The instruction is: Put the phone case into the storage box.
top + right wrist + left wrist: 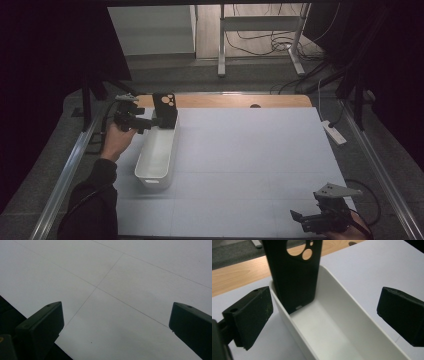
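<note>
A black phone case point(165, 109) with round camera cut-outs stands upright in the far end of a long white bin point(172, 150), leaning on its end wall. My left gripper point(149, 123) is just left of the case, at the bin's far end, held by a hand in a dark sleeve. In the left gripper view the jaws are wide apart around the left gripper point(325, 312), with the case point(294, 277) ahead between them, untouched, and the bin point(352, 310) below. My right gripper point(306, 220) rests open at the near right of the mat; the right gripper point(115, 325) has nothing between its jaws.
A pale mat point(250, 160) covers the table, with a strip of bare wood point(235, 101) along its far edge. Metal rails run down both sides. A white power strip point(333, 132) lies off the mat's right edge. Desk legs and cables stand beyond the table.
</note>
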A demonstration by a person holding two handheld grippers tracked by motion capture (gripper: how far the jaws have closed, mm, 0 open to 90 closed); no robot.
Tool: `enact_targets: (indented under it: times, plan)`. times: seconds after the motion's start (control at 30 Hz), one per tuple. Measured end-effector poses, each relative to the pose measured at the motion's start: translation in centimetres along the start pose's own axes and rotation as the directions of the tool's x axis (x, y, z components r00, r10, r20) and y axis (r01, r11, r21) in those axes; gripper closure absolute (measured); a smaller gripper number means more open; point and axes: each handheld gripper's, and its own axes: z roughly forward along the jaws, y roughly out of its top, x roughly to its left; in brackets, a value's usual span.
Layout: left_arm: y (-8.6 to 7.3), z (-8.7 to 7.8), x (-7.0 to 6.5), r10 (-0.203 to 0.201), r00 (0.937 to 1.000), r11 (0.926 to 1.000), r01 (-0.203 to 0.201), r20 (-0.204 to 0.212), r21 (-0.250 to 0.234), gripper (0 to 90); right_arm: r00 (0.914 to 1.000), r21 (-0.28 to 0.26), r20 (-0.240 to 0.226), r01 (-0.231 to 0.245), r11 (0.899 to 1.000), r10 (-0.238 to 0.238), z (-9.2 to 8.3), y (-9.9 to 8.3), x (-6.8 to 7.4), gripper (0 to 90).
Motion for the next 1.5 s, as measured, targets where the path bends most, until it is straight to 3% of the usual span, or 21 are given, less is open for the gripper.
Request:
enact_targets:
  times: [0.17,0.53,0.8,0.93,1.07,1.5]
  plan:
    - [-0.3,-0.3,-0.6,0.007,0.9998,0.9997,-0.007,0.021,-0.025,0.0,1.0000,-0.001,0.001,0.000,1.000,0.000,0.0,0.0,0.0,0.0]
    - [-1.6,-0.8,-1.6,0.033,0.9988,0.9994,-0.033,0.036,-0.008,0.0,1.0000,-0.002,0.002,0.002,1.000,-0.002,0.0,0.0,0.1,0.0]
    - [-2.6,-1.5,-2.4,0.036,0.9960,0.9988,-0.033,0.082,-0.038,0.0,1.0000,0.004,0.005,0.006,1.000,-0.006,0.1,0.0,0.2,0.0]
    - [-2.9,-1.8,-2.9,0.045,0.9953,0.9984,-0.042,0.086,-0.039,0.0,1.0000,0.004,0.006,0.005,1.000,-0.005,0.1,0.0,0.2,0.0]
    - [-3.3,-2.2,-4.0,0.077,0.9942,0.9970,-0.076,0.075,-0.015,0.0,1.0000,0.003,0.004,0.006,1.000,-0.006,0.0,0.0,0.1,0.0]
    - [-4.5,-3.1,-6.1,0.094,0.9905,0.9954,-0.091,0.101,-0.032,0.0,1.0000,0.004,0.003,0.007,1.000,-0.007,0.0,0.0,0.2,0.0]
